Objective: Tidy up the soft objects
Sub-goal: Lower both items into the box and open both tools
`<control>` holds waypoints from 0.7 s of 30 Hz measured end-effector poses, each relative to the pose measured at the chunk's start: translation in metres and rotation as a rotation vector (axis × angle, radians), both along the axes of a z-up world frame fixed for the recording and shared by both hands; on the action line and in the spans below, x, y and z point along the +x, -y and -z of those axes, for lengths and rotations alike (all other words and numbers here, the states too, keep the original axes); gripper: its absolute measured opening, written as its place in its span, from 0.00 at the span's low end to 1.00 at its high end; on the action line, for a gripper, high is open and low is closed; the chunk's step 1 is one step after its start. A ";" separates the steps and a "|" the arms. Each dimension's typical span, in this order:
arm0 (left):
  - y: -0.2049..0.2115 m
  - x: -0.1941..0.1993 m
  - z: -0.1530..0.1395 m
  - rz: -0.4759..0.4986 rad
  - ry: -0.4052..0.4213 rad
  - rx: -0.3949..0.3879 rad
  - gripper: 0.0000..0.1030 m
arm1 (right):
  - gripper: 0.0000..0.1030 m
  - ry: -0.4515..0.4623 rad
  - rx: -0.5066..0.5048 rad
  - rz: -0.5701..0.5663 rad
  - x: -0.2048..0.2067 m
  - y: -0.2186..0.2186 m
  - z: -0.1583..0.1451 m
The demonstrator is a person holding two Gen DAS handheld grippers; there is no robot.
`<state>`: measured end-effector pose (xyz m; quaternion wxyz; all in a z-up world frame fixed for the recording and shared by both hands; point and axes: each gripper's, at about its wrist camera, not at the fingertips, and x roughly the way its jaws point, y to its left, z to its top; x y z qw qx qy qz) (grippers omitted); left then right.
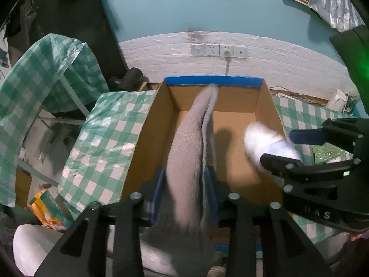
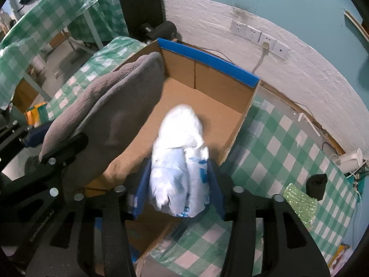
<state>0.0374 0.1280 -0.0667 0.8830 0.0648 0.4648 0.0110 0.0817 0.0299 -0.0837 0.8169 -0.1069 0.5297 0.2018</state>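
Observation:
An open cardboard box (image 1: 214, 80) with a blue rim stands on the green checked table. A long grey cloth (image 1: 186, 138) hangs blurred between the blue pads of my left gripper (image 1: 186, 170), over the box floor; the jaws stand apart around it and do not visibly press it. In the right wrist view the same grey cloth (image 2: 110, 101) droops over the box's left wall. A white plastic-wrapped soft packet (image 2: 177, 161) lies between the spread pads of my right gripper (image 2: 179, 161), above the box (image 2: 207, 60). In the left wrist view, the right gripper (image 1: 283, 147) and packet (image 1: 263, 138) sit at the box's right side.
A green checked tablecloth (image 2: 276, 152) covers the table around the box. A black sock-like item (image 2: 316, 185) and a glittery green piece (image 2: 299, 203) lie to the right. Wall sockets (image 1: 219, 50) are behind. An orange pack (image 1: 43, 205) lies low on the left.

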 end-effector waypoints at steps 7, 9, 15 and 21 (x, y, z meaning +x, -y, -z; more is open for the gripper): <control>0.000 -0.001 -0.004 -0.015 0.023 0.024 0.53 | 0.63 0.012 -0.008 0.013 -0.002 0.007 -0.001; 0.002 -0.001 -0.004 -0.010 0.025 0.026 0.57 | 0.63 0.012 -0.008 0.019 -0.002 0.011 -0.001; 0.010 -0.004 -0.010 0.015 0.049 0.031 0.67 | 0.63 0.018 0.001 0.038 -0.006 0.022 -0.006; 0.017 -0.006 -0.013 0.035 0.055 0.027 0.68 | 0.63 0.026 -0.004 0.052 -0.012 0.036 -0.010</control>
